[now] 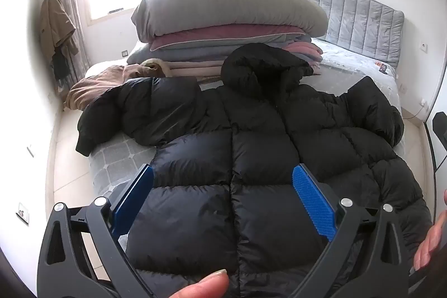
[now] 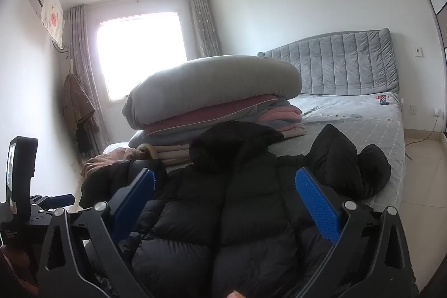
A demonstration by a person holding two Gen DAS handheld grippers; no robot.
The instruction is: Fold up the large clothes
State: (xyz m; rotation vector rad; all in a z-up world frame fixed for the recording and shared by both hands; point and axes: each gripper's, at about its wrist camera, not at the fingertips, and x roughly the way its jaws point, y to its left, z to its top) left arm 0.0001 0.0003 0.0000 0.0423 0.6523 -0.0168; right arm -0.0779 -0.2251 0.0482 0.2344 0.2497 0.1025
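Note:
A black puffer jacket (image 1: 251, 147) lies spread on the bed, front up, hood (image 1: 257, 66) toward the pillows and both sleeves out to the sides. My left gripper (image 1: 223, 178) hangs above the jacket's lower front, open, with nothing between its blue pads (image 1: 313, 200). In the right wrist view the same jacket (image 2: 237, 208) fills the foreground. My right gripper (image 2: 223, 180) is held over its body, open and empty. A thumb tip (image 1: 206, 286) shows at the bottom edge, and fingers (image 1: 433, 236) at the right edge.
A tall stack of folded quilts and blankets (image 1: 223, 18) sits behind the hood. A brown garment (image 1: 103, 83) lies at the bed's left corner. A grey padded headboard (image 2: 335, 63) stands at the right. Bare grey bedsheet (image 2: 363, 124) lies right of the jacket. The other gripper's body (image 2: 22, 186) is at the left.

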